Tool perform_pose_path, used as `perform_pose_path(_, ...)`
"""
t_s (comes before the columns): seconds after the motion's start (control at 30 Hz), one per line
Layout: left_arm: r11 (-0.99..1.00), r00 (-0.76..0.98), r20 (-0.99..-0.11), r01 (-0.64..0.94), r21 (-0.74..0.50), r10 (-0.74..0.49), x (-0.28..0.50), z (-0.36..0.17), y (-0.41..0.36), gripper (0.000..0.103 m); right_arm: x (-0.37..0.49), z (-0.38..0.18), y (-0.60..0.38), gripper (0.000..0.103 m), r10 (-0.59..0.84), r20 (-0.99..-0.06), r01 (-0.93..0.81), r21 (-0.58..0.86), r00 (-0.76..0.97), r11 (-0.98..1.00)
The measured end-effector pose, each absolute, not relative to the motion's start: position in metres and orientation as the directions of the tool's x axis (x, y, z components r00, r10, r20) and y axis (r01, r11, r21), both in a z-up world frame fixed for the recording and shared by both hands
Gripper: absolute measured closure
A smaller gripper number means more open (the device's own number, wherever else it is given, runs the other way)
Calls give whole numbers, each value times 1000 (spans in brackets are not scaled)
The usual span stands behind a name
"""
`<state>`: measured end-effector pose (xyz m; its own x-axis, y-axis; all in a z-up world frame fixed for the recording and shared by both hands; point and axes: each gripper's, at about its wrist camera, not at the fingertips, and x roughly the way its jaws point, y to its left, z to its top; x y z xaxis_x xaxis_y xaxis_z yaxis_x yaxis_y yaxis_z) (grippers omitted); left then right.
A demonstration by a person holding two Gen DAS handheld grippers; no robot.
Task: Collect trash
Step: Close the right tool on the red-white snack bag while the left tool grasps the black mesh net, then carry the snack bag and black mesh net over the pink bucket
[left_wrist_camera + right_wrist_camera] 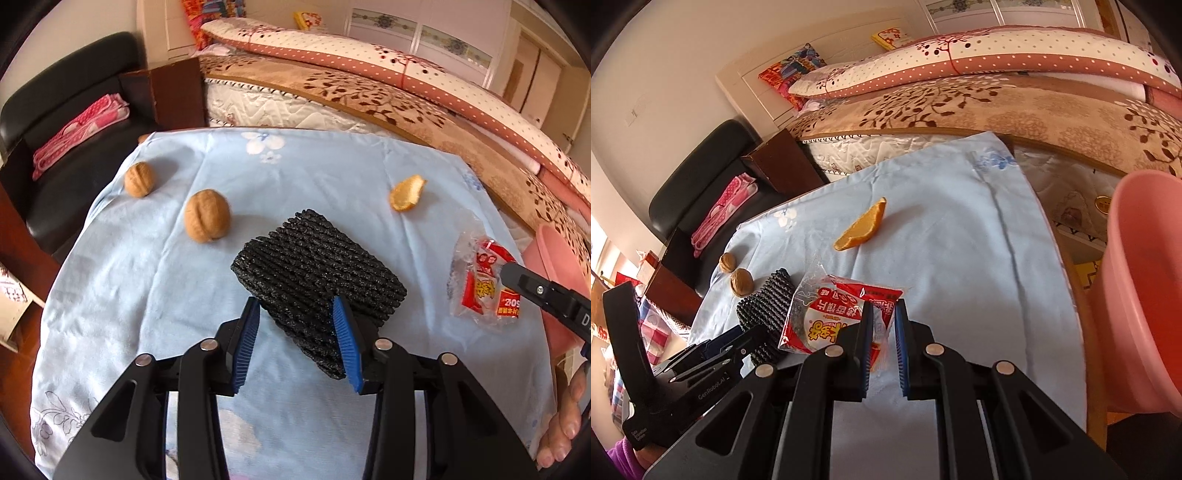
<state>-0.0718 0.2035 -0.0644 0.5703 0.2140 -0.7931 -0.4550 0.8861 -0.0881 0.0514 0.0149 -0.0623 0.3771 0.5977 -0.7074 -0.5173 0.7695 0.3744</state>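
The left gripper [295,314] was seen with its blue pads [246,343] on both sides of a black foam net [317,273], and the net's near corner was held between them, so the net was grasped. The net lay tilted on a light blue cloth [147,295] that was spread over the table. Two walnuts [207,220] were seen on the cloth to the left of the net, one near it and one farther back by the cloth's edge. A piece of orange peel [407,193] was seen farther off, toward the back and right. The right gripper [884,317] was clamped on a red and white snack wrapper [827,317], and a corner of the crinkly plastic was pinched between its blue pads [899,354]. In the right wrist view the wrapper was seen just beside the foam net, and the orange peel [862,227] lay beyond it on the cloth. A pink plastic bin [1137,295] was seen at the right, past the edge of the table. Some fingers of a hand [565,417] were seen at the right edge of the left wrist view. Behind the table, a bed with flowered covers [369,85] and a black chair [74,92] with a pink cloth [77,133] on it were seen.
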Motion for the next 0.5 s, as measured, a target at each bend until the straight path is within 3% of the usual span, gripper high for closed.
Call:
perform_pose_path(0.03,892,576,-789,-444,-85,212,-71,-64,200,79,51,-62,14,92,598,-706,-516,374,380,770)
perform_pose_path(0.13,907,600,-772,-414,-75,210,-71,-59,190,88,49,-59,8,92,595,-700,-511,372,395,775)
perform_pose_path(0.5,960,724,-667,-275,-45,176,-65,-24,147,89,49,-52,-17,92,569,-685,-469,358,455,807)
